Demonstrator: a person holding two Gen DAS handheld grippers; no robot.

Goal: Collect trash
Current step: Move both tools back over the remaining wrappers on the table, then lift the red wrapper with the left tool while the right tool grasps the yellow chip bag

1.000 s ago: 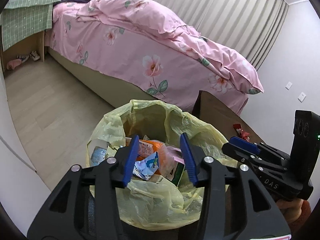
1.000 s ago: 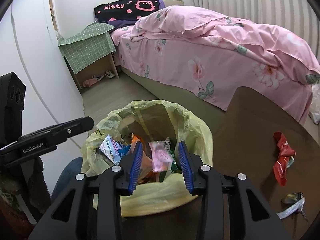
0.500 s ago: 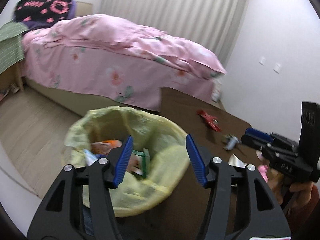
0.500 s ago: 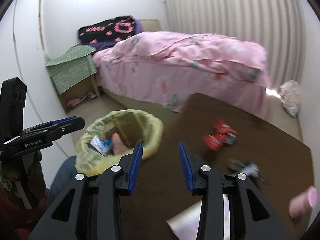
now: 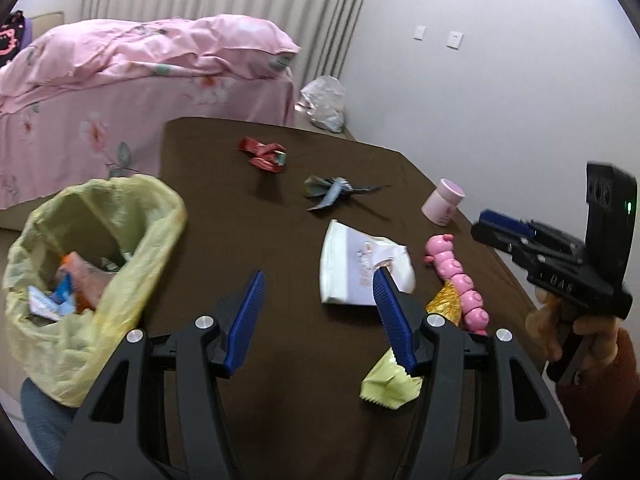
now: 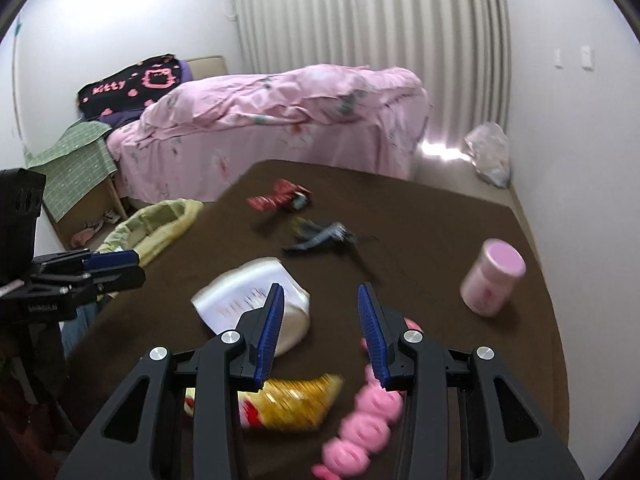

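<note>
Trash bin lined with a yellow bag stands just beside the left edge of the brown table and holds several wrappers. Left gripper hovers over the near part of the table, its blue fingers spread apart with nothing between them; the right fingertip overlaps the white pouch in the left wrist view, though contact cannot be judged. Toward the far edge lies a red wrapper, and nearer the middle a dark crumpled wrapper. A pale yellow wrapper lies at the near edge, partly under the left gripper's right finger. Next to it are a gold wrapper and a pink segmented toy, which lies right of the white pouch. A pink jar stands upright near the right edge. Right gripper hangs above the gold wrapper and the toy, fingers parted and holding nothing. A bed with pink bedding stands beyond the table.
</note>
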